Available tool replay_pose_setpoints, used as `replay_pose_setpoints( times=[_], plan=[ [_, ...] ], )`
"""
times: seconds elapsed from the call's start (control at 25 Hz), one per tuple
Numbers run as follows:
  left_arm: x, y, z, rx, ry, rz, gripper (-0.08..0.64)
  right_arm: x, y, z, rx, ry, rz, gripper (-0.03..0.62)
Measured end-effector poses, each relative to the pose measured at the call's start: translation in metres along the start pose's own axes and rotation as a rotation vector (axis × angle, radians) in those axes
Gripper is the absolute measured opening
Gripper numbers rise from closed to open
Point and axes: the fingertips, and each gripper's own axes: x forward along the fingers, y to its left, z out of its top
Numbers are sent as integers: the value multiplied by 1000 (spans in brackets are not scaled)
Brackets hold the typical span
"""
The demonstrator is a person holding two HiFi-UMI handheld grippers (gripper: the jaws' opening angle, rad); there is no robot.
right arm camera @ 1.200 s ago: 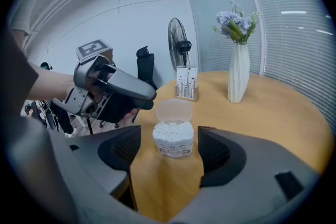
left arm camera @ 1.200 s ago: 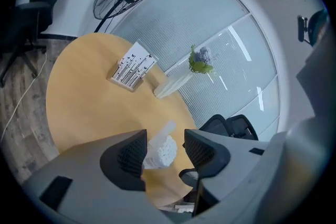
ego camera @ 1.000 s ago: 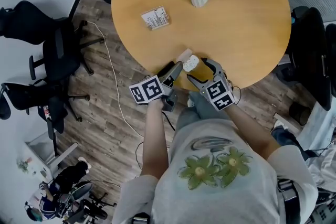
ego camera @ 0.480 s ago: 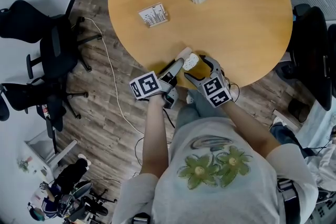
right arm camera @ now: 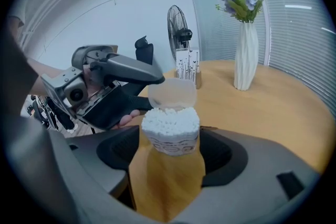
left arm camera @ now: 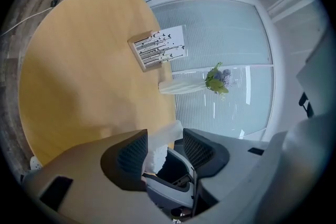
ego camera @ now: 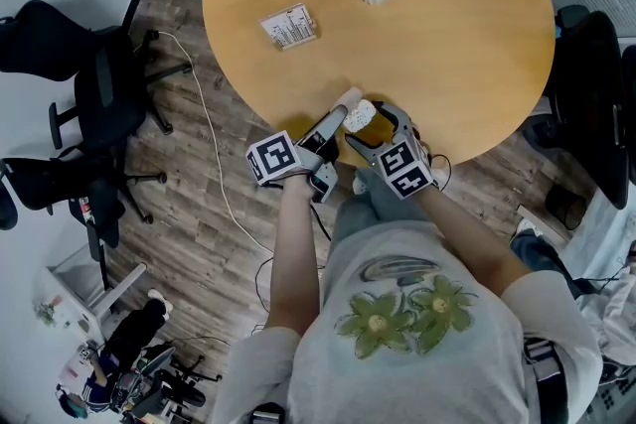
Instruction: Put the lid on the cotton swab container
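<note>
Left claw (left arm camera: 165, 139) clenched on lid (right arm camera: 172, 93), jaws just closing. Right claw (right arm camera: 170, 138) released, narrowing slightly; cotton swab container (right arm camera: 170, 123) between its jaws, with the lid just beyond it.

I wear a grey short-sleeved T-shirt (ego camera: 417, 313) with two green flowers with yellow centres printed across the chest. My left gripper (ego camera: 336, 120) is a pale grey shell over a black body. Behind its jaws sits a cube (ego camera: 273, 159) of black-and-white square markers. My right gripper (ego camera: 370, 126) has the same grey shell and its own marker cube (ego camera: 402, 167), with a thin dark cable (ego camera: 440, 176) looping just beside it. Each jaw is lined inside with a black ribbed pad (left arm camera: 132, 152). My left jaws have just been closing, with the lid (right arm camera: 170, 93) between them. My right jaws have narrowed a little around the cotton swab container (right arm camera: 170, 131).
</note>
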Motion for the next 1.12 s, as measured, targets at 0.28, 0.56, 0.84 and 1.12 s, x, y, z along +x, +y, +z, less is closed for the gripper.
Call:
replay_pose_setpoints(
  times=[0.28,0.56,0.84,1.12],
  plan=[
    [0,-1,3,-17,-2,-12,201,1,-2,0,-9,-2,0,351],
    [0,0,3,-17,-1,-5,198,2,-3,1,-19,-7,0,350],
    [-2,-3,-1,54,21,16,203,3,-1,0,-23,-1,5,350],
    [-1,-11,-1,66,27,-8,253,3,-2,1,-29,-3,4,350]
  ],
)
